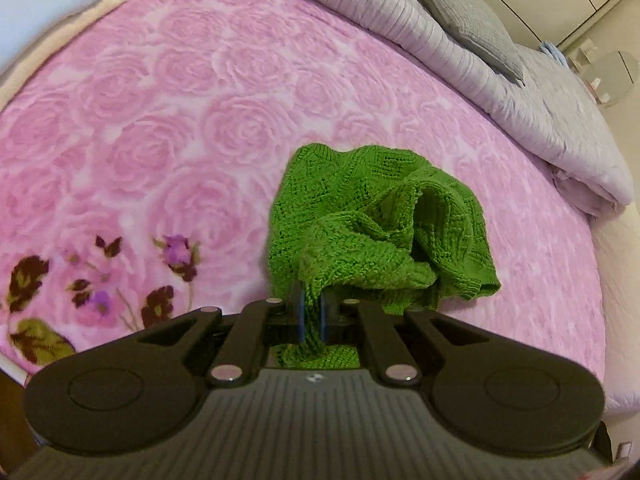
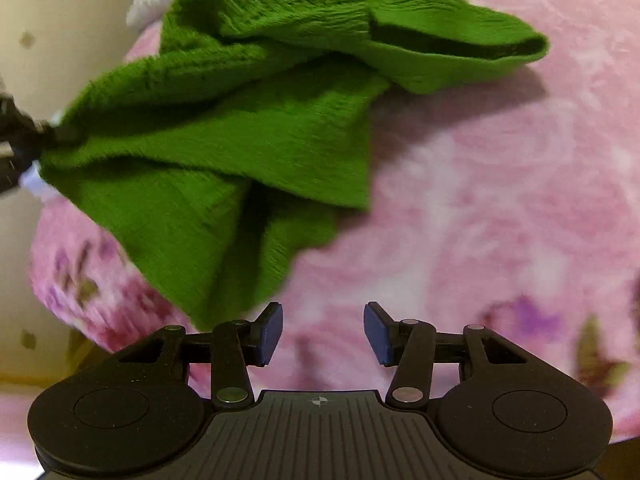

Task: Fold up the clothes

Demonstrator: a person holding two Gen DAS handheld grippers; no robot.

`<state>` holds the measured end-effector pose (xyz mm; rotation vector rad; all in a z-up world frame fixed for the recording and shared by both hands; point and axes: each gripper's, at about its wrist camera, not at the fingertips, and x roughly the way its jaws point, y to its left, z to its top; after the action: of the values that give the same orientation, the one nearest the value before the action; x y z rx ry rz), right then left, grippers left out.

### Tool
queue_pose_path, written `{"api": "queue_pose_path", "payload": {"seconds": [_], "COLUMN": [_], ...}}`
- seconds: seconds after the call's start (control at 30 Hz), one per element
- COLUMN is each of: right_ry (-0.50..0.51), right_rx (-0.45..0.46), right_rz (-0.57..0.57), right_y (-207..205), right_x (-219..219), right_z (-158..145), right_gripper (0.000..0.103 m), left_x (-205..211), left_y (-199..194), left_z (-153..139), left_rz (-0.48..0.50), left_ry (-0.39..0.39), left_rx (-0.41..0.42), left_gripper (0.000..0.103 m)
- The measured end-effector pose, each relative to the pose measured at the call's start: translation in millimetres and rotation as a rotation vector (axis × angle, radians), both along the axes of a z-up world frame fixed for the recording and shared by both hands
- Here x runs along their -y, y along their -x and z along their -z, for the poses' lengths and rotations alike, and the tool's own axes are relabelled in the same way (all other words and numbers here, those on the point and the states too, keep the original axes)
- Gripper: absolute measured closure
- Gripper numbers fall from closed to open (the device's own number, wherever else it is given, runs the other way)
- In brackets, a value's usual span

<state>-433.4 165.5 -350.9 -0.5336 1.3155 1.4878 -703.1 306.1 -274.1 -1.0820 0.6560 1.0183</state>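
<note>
A green knitted garment (image 1: 380,224) lies crumpled on the pink rose-patterned blanket (image 1: 180,120). My left gripper (image 1: 312,316) is shut on one edge of it, and the knit runs between the blue pads and down under the gripper. In the right wrist view the same green garment (image 2: 248,128) hangs stretched from the other gripper (image 2: 28,140) at the left edge, partly lifted off the blanket (image 2: 480,200). My right gripper (image 2: 323,334) stands open just below the garment's lower corner, with nothing between its pads. That view is motion-blurred.
Folded light blue and cream cloths (image 1: 44,12) are stacked at the bed's far left. A rolled grey-lilac duvet (image 1: 520,92) with a grey pillow (image 1: 468,20) runs along the far right edge. The bed's edge and floor (image 2: 60,20) show on the left of the right wrist view.
</note>
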Motion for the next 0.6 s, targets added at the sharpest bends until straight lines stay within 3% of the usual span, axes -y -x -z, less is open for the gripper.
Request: {"api": "queue_pose_path", "payload": {"seconds": [0.13,0.2,0.23,0.27,0.33,0.47,0.6], "right_ry": [-0.014,0.002,-0.002,0.001,0.040,-0.013,-0.173], "right_rx": [-0.168,-0.179,-0.173,-0.150,-0.112,0.000,0.182], "right_rz": [0.177,0.241,0.251,0.244,0.240,0.336,0.462], "right_y": [6.2,11.9,15.1,17.8,15.1,-18.5,-78.3], "right_x": [-5.5,-12.6,-17.0,-21.5,-28.9,-22.6,-6.4], "right_z": [24.4,38.5,42.3,43.1,39.2,-9.3,-94.3], "right_gripper": [0.053,0.053,0.058,0.092,0.097,0.098,0.098], "left_x": [-9.8,-15.9,-18.2,-20.6,-23.9,-25.0,-26.7], "left_y": [5.6,7.6,8.8,9.1,8.1,-2.7,-26.8], "left_z": [4.9,7.7,7.7,6.5,0.7,-31.4,-84.5], "left_rz": [0.021,0.030,0.034,0.041,0.062,0.123,0.195], "left_ry": [0.010,0.013,0.015,0.016,0.013,-0.020,-0.107], "left_rx": [0.017,0.019,0.026,0.033,0.047,0.111,0.212], "left_gripper": [0.099,0.099,0.099,0.099,0.099,0.099,0.099]}}
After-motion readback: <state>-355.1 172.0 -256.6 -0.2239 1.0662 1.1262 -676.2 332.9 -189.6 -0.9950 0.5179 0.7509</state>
